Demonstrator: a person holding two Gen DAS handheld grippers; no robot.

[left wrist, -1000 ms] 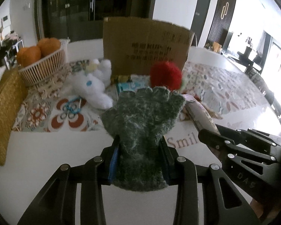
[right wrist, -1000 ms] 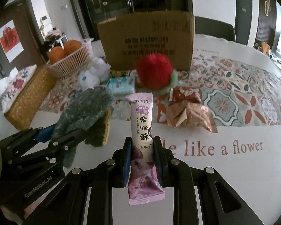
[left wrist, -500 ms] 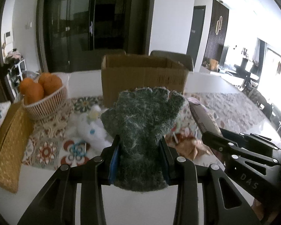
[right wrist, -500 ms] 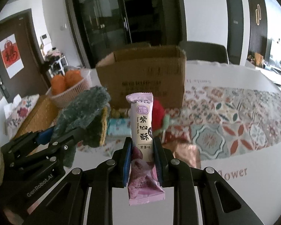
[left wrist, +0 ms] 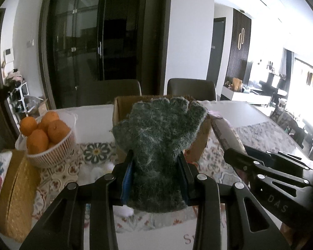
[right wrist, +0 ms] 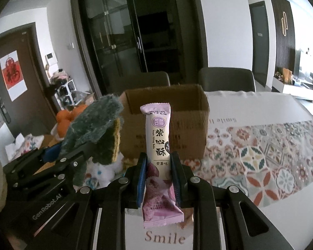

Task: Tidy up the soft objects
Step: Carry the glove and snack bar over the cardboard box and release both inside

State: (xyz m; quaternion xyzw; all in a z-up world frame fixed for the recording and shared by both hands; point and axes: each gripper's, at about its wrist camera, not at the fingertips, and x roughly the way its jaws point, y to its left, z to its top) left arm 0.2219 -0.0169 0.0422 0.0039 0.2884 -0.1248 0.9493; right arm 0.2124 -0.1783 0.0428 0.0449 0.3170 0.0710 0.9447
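My left gripper (left wrist: 155,166) is shut on a fuzzy dark green glove (left wrist: 160,143), held upright above the table in front of the open cardboard box (left wrist: 123,108). My right gripper (right wrist: 157,164) is shut on a pink snack packet (right wrist: 157,133), also upright and facing the cardboard box (right wrist: 189,133). The glove (right wrist: 91,125) and left gripper show at the left of the right wrist view. The right gripper (left wrist: 267,166) and its packet (left wrist: 225,131) show at the right of the left wrist view. A white plush toy (right wrist: 102,171) lies partly hidden below.
A white basket of oranges (left wrist: 50,143) and a woven yellow box (left wrist: 14,195) stand at the left. The table carries a patterned runner (right wrist: 271,160). Two dark chairs (right wrist: 225,79) stand behind the box.
Both grippers have risen and moved toward the cardboard box with their loads still held. The red pom-pom and the items on the runner have dropped out of view below.
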